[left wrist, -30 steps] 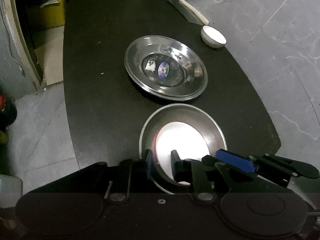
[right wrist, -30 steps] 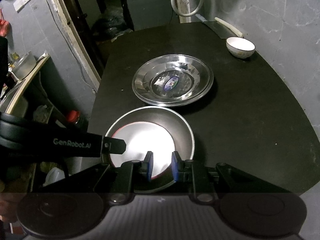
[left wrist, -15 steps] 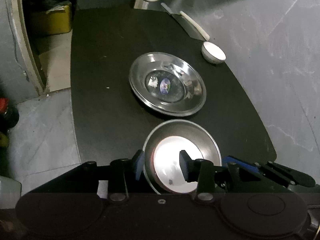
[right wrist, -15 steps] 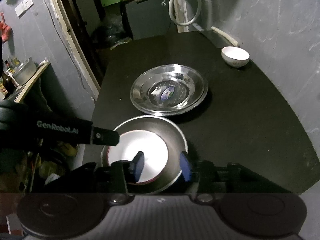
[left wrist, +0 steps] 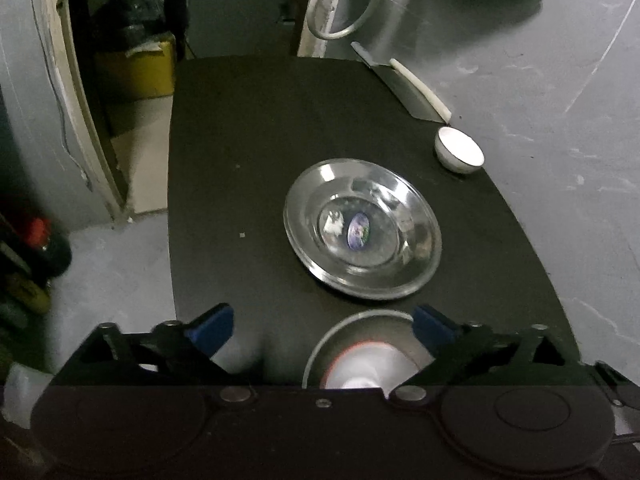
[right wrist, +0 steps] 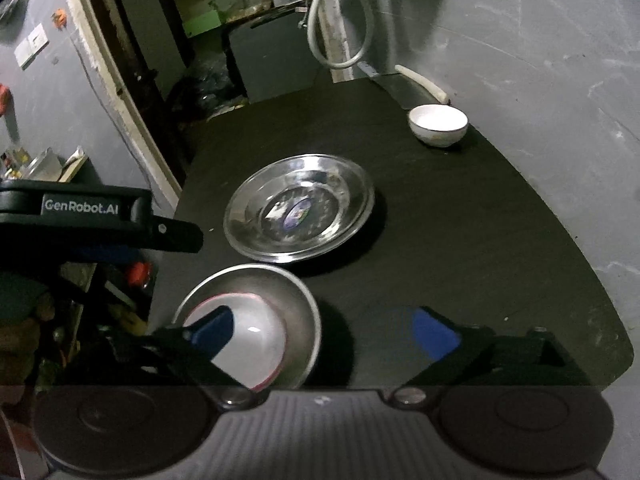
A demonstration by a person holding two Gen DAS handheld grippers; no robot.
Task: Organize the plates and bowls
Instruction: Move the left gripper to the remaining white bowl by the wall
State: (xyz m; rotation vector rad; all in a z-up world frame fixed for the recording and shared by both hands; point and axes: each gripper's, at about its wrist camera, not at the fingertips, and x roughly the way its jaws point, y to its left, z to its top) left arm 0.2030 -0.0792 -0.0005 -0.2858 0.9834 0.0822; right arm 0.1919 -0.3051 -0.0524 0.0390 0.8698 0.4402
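Observation:
A steel bowl sits at the near edge of the black table, with a white red-rimmed dish inside it. Beyond it lies a wide steel plate with a sticker in its middle. A small white bowl stands at the far right edge. My left gripper is open and pulled back above the steel bowl. My right gripper is open too, its left finger over the dish, holding nothing.
A knife with a white handle lies at the table's far right corner. A hose loop hangs on the wall behind. A doorway and shelves with bottles are to the left. The left gripper's body reaches in at the left.
Both grippers went from shut on the steel bowl's rim to wide open, and both pulled back and up from the bowl, which now rests on the table.

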